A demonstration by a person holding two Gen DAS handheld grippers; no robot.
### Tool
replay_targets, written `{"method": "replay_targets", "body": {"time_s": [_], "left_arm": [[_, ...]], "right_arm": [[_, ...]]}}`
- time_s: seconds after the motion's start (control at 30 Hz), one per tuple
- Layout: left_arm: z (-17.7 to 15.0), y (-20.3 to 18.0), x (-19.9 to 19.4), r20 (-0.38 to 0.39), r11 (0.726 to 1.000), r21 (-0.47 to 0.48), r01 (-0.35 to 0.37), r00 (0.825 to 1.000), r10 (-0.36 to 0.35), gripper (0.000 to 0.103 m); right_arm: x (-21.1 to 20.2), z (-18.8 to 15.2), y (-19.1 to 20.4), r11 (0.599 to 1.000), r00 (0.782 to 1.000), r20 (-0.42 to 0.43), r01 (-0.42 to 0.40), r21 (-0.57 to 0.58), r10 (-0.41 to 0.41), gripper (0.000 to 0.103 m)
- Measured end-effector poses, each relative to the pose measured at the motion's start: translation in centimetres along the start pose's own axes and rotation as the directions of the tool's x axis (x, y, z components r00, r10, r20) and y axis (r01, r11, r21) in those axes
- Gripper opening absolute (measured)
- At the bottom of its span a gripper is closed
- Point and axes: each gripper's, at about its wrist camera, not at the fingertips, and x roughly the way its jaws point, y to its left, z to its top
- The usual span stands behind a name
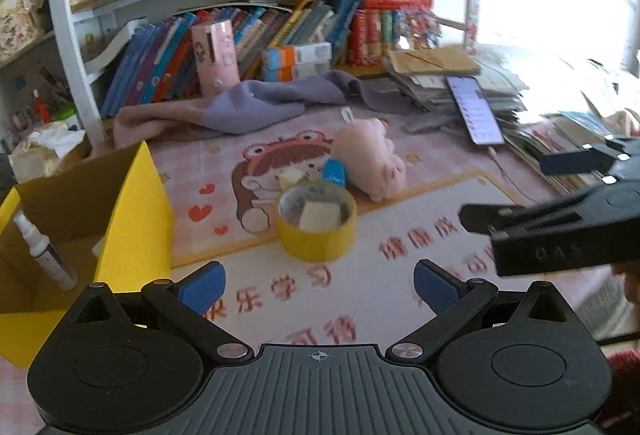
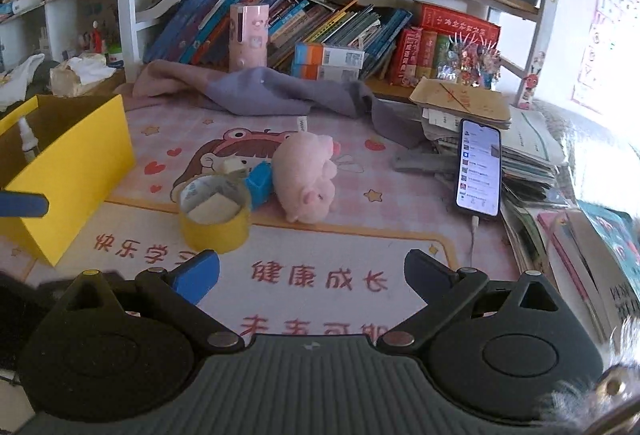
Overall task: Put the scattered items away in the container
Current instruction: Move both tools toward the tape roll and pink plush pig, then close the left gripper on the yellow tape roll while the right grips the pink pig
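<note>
A yellow cardboard box [image 1: 136,219] stands open at the left, with a white spray bottle [image 1: 44,251] inside; the box also shows in the right wrist view [image 2: 80,171]. A yellow tape roll [image 1: 318,221] [image 2: 216,213] with a pale eraser inside it sits mid-mat. Behind it lie a small blue object [image 1: 334,171] [image 2: 260,181] and a pink plush pig [image 1: 372,159] [image 2: 306,175]. My left gripper [image 1: 320,285] is open and empty, just short of the tape roll. My right gripper [image 2: 312,275] is open and empty, nearer than the pig.
A pink printed mat [image 2: 320,283] covers the desk. A purple cloth [image 2: 260,91] lies at the back by the bookshelf [image 2: 320,23]. A phone [image 2: 480,167] leans on a paper stack [image 2: 532,155] at the right, its cable trailing forward.
</note>
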Motion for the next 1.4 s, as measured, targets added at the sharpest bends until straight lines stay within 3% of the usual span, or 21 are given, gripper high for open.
{"method": "replay_targets", "body": {"time_s": [0.27, 0.5, 0.77, 1.4], "left_arm": [[1.7, -2.1, 3.7, -0.066, 0.999, -0.033, -0.021, 0.998, 0.019, 0.102], [2.6, -2.2, 6.3, -0.113, 0.995, -0.04, -0.093, 0.99, 0.088, 0.102], [3.4, -1.0, 10.1, -0.158, 0.986, -0.067, -0.154, 0.977, 0.142, 0.102], [4.3, -0.8, 17.2, -0.232, 0.986, -0.045, -0.16, 0.962, 0.146, 0.103]], "right_arm": [[3.3, 1.4, -4.1, 0.998, 0.998, -0.012, -0.062, 0.006, 0.062, 0.101], [7.5, 2.7, -5.8, 0.985, 0.985, -0.053, -0.163, 0.064, 0.166, 0.101], [12.9, 4.9, -5.4, 0.972, 0.971, -0.075, -0.223, 0.076, 0.228, 0.101], [20.9, 7.0, -3.7, 0.962, 0.953, -0.132, -0.27, 0.039, 0.273, 0.099]]}}
